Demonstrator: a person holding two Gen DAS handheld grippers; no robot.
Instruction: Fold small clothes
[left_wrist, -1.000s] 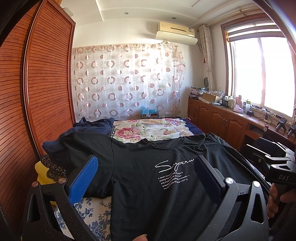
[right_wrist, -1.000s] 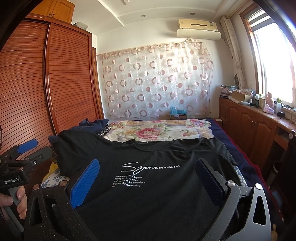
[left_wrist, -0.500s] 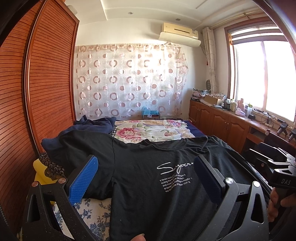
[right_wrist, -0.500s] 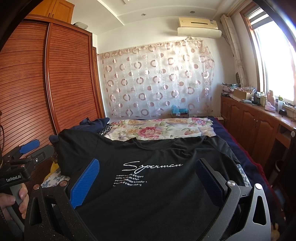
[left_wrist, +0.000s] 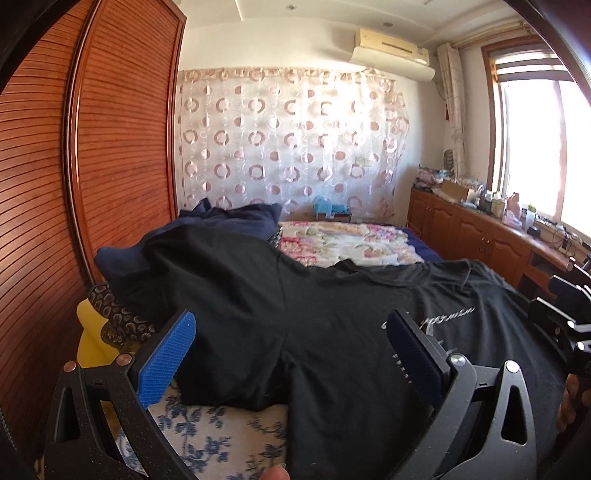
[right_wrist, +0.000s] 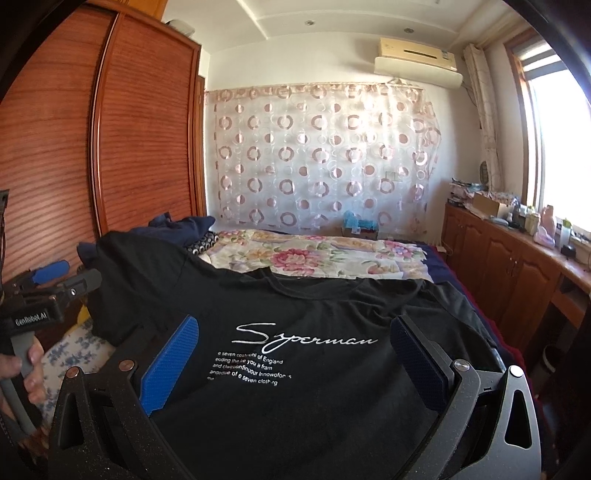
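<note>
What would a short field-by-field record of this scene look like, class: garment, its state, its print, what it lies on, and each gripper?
garment: black T-shirt
state: spread flat, front up, not yet folded
print: white script word above small lines of text
surface: bed with blue floral sheet
beyond collar: pink floral quilt
left gripper: open, above the shirt's sleeve side, holding nothing
right gripper: open, above the chest print, holding nothing

My left gripper (left_wrist: 290, 350) swings toward 9 o'clock, onto the T-shirt's (left_wrist: 332, 332) sleeve; the chest print (left_wrist: 448, 317) slides toward 3 o'clock, blurred.
</note>
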